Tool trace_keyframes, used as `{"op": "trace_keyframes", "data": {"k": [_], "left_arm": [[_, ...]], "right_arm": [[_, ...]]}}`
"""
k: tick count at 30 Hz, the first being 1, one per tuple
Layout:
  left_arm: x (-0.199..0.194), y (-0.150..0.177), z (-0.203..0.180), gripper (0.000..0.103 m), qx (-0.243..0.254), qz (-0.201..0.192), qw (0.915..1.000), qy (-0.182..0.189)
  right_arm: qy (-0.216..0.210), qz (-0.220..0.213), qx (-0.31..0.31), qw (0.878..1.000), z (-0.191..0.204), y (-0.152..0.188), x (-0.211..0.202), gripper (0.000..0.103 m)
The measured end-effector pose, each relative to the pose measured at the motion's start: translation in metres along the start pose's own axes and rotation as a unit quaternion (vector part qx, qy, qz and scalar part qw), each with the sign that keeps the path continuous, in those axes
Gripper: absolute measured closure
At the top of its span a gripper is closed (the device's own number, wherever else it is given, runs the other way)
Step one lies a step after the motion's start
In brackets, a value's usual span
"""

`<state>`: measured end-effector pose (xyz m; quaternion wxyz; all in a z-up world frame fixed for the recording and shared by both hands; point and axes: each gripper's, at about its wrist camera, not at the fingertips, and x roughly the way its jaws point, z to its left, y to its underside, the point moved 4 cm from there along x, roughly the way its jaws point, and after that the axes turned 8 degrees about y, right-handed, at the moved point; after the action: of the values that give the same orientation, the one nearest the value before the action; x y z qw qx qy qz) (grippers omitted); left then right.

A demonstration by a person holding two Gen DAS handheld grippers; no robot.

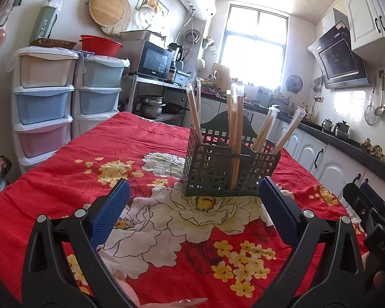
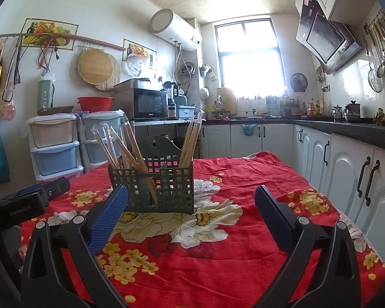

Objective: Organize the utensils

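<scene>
Nearest in the left wrist view, the left gripper (image 1: 193,200) stood w/ its 2 blue pads wide apart and nothing between them, hovering over the red floral tablecloth (image 1: 89,154). The person's fingertips (image 1: 190,301) showed at the bottom edge, seen only in this view. The right gripper (image 2: 191,205) was likewise spread apart and empty above the same cloth.

Each cam caught the other tool: the left view had the right gripper at its right edge, the right view had the left gripper as a black body at its left edge.

Just beyond the pads sat the dark green lattice utensil holder (image 1: 218,169) on the cloth, w/ a divider splitting it into compartments. Wrapped chopsticks (image 1: 236,133) leaned in it in 3 or so bunches, some tilted left, some right. In the right view the holder was left of centre, close to the left pad.

Farther back: stacked plastic drawers (image 1: 43,102), red basin (image 1: 100,45), microwave (image 2: 150,104). Only the right view showed the kettle (image 2: 227,100) plainly by the bright window (image 2: 251,59)
</scene>
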<state>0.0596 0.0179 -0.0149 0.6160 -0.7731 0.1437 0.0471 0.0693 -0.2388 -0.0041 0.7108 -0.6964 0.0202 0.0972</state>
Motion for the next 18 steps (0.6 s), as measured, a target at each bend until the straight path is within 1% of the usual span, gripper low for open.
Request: {"op": "trace_keyframes", "data": {"k": [18], "left_arm": [[-0.0027,-0.001,0.0004,0.011,0.003,-0.002,1.0,0.0]], "right_arm": [[0.0,0.001,-0.001,1.0,-0.0002,-0.0002,-0.0001,0.006]]}}
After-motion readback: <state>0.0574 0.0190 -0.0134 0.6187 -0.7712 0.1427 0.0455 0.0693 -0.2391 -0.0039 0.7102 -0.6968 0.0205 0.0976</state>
